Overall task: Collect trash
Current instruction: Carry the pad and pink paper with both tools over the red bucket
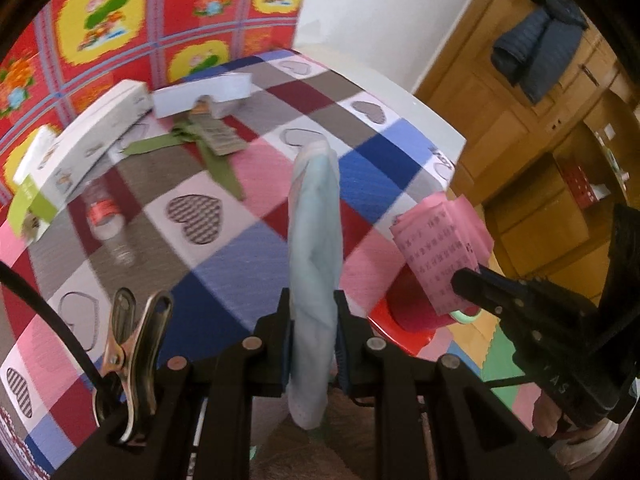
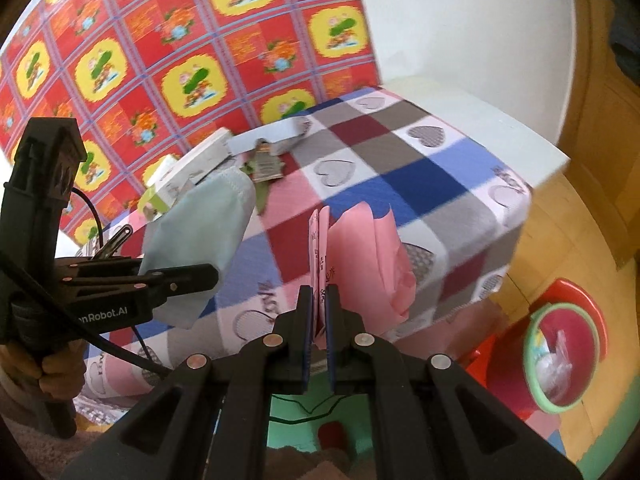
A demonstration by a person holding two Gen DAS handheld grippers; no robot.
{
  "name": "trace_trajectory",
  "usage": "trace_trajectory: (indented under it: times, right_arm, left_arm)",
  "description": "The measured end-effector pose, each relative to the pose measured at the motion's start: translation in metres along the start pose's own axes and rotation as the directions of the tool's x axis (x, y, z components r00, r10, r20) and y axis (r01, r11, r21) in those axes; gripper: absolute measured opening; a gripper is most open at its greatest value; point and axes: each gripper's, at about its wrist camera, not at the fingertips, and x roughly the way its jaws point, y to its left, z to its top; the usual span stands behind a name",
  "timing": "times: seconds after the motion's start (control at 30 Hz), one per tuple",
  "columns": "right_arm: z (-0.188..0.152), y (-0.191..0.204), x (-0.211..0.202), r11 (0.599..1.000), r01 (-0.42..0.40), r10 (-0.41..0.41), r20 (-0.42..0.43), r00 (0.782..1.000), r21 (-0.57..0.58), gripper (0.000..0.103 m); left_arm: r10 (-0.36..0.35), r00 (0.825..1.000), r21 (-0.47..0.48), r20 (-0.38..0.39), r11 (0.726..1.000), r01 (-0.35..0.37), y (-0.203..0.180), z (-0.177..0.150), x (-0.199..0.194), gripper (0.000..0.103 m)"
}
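Observation:
My left gripper (image 1: 313,336) is shut on a pale blue face mask (image 1: 314,240), which stands up between the pads over the checked tablecloth (image 1: 224,248). In the right wrist view the same mask (image 2: 200,236) hangs from the left gripper (image 2: 208,274) at the left. My right gripper (image 2: 319,312) is shut on a folded pink printed paper (image 2: 360,256); the left wrist view shows that paper (image 1: 440,248) pinched at the right. A red bin with a green rim (image 2: 564,356) stands on the floor to the right, with clear plastic inside.
On the table lie a plastic bottle (image 1: 106,220), a long white box (image 1: 80,152), a smaller white box (image 1: 204,94), a green ribbon with a tag (image 1: 208,140). A metal clip (image 1: 132,356) rides on my left tool. Wooden cabinets (image 1: 500,120) stand right.

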Motion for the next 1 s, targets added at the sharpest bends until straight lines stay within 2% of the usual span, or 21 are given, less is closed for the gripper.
trace_trajectory:
  times: [0.27, 0.57, 0.9, 1.0]
  right_arm:
    - [-0.014, -0.049, -0.025, 0.994, 0.057, -0.06, 0.025, 0.998, 0.097, 0.007]
    - [-0.032, -0.104, -0.052, 0.974, 0.122, -0.13, 0.029, 0.991, 0.192, 0.007]
    - [-0.055, -0.17, -0.074, 0.938, 0.202, -0.214, 0.012, 0.977, 0.281, 0.007]
    - [-0.064, -0.195, -0.078, 0.923, 0.22, -0.231, -0.001, 0.973, 0.316, 0.007]
  left_arm:
    - [-0.036, 0.999, 0.097, -0.032, 0.995, 0.039, -0.052, 0.007, 0.019, 0.018]
    - [-0.086, 0.993, 0.198, -0.082, 0.975, 0.101, -0.118, 0.014, 0.046, 0.018]
    - [-0.122, 0.981, 0.322, -0.148, 0.932, 0.164, -0.199, 0.017, 0.085, 0.018]
    - [-0.145, 0.973, 0.347, -0.181, 0.916, 0.201, -0.226, 0.017, 0.102, 0.018]
